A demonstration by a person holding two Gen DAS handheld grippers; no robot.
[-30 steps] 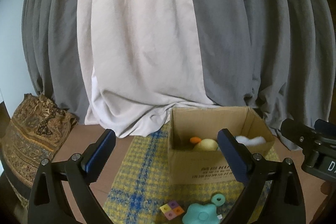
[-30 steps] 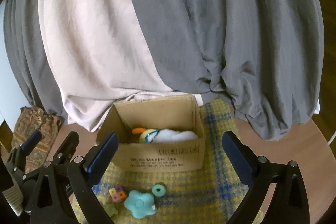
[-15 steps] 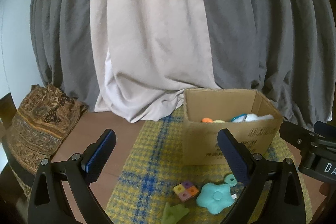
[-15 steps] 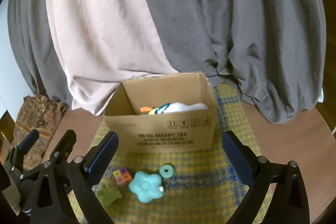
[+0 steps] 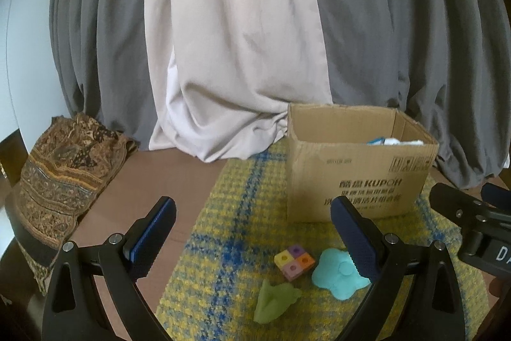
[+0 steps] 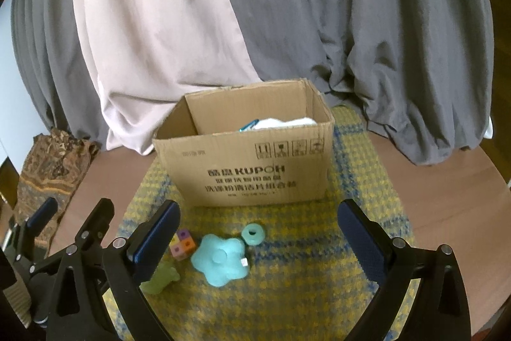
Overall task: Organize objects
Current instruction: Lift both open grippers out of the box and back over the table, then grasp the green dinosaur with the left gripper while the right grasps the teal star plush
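Observation:
An open cardboard box [image 5: 357,178] [image 6: 249,171] stands on a yellow and blue mat [image 5: 236,245] [image 6: 297,264] with white and blue things inside. In front of it lie a teal flower toy [image 5: 337,274] [image 6: 222,261], a multicolour cube [image 5: 294,261] [image 6: 182,243], a green toy [image 5: 274,301] [image 6: 161,278] and a teal ring [image 6: 253,233]. My left gripper [image 5: 254,235] is open and empty, above the toys. My right gripper [image 6: 255,240] is open and empty, over the ring and flower.
Grey and beige curtains [image 5: 242,31] hang behind the box. A patterned brown cloth bundle [image 5: 64,168] lies at the left on the brown table [image 6: 447,190]. The right gripper's body [image 5: 472,219] shows at the right edge of the left wrist view.
Both grippers have dropped lower and pulled back from the box. The box front now fills more of the view and the toys on the mat show fully. Both stay open.

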